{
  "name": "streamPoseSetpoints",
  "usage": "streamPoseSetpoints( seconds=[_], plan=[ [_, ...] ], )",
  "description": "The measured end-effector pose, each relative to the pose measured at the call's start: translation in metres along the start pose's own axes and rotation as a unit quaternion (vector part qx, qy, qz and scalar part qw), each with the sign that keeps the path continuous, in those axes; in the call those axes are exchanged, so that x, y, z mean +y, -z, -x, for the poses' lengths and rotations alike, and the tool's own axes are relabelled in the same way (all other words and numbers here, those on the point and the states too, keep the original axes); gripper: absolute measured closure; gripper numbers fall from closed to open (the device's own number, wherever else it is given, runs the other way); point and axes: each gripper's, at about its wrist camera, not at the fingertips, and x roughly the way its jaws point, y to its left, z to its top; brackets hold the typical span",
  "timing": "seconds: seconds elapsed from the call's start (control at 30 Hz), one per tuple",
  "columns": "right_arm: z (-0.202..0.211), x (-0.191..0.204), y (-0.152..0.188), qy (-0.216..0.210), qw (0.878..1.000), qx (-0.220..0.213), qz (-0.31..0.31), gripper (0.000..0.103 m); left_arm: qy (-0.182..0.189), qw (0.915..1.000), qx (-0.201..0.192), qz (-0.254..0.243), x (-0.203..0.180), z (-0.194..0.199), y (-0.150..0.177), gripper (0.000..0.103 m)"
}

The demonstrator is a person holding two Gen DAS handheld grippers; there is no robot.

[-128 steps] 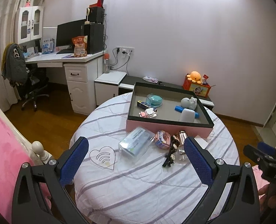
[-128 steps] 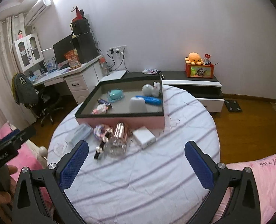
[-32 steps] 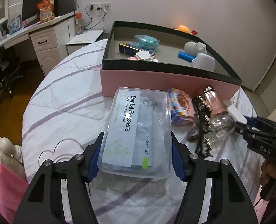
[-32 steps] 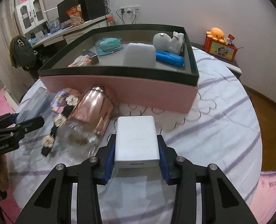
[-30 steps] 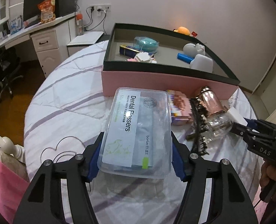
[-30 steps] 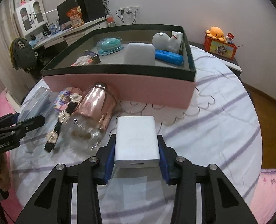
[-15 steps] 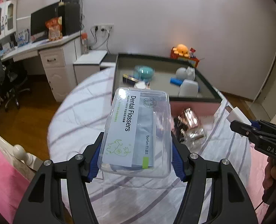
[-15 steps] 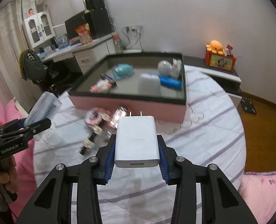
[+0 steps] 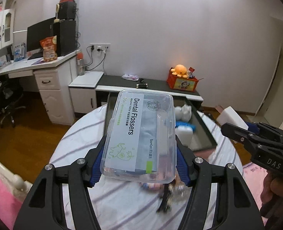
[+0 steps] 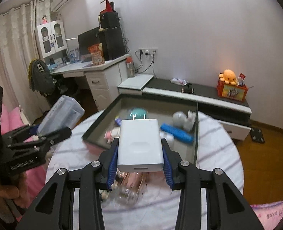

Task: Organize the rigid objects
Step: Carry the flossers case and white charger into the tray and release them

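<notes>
The left hand-held gripper is clamped, roughly half open, on the long sides of a clear plastic box of dental flossers, which it holds in the air above the round worktop, its far end tilted up toward 12 o'clock. The right hand-held gripper is closed to a narrower gap on a white plug-in charger, its blue pads pressing both flanks and the two prongs pointing to 12 o'clock; the charger also hangs clear of the worktop. Beyond both, at 12 o'clock on the striped cloth, lies a shallow pink tray with a dark rim, holding a blue tube, a grey and white figurine, a teal case and some smaller blurred items. Below the charger, at 6 o'clock, a rose-gold bottle lies on the cloth, smeared by blur. In the left wrist view the right hand-held gripper shows at 3 o'clock.
</notes>
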Motion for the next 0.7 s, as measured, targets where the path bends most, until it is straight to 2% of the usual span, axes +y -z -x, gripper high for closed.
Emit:
streamPoseSetpoints(
  seconds=[0.27, 0.5, 0.7],
  plan=[
    [-0.06, -0.034, -0.033, 0.009, 0.999, 0.016, -0.03, 0.061, 0.002, 0.9998, 0.016, 0.008, -0.01, -0.074, -0.039, 0.039],
    [-0.121, -0.06, -0.032, 0.016, 0.996, 0.058, -0.059, 0.061, -0.012, 0.9988, 0.047, 0.008, -0.01, -0.131, -0.042, 0.039],
    [-0.153, -0.07, -0.022, 0.022, 0.993, 0.091, -0.069, 0.061, -0.026, 0.9967, 0.077, 0.006, -0.006, -0.165, -0.035, 0.039]
  ],
)
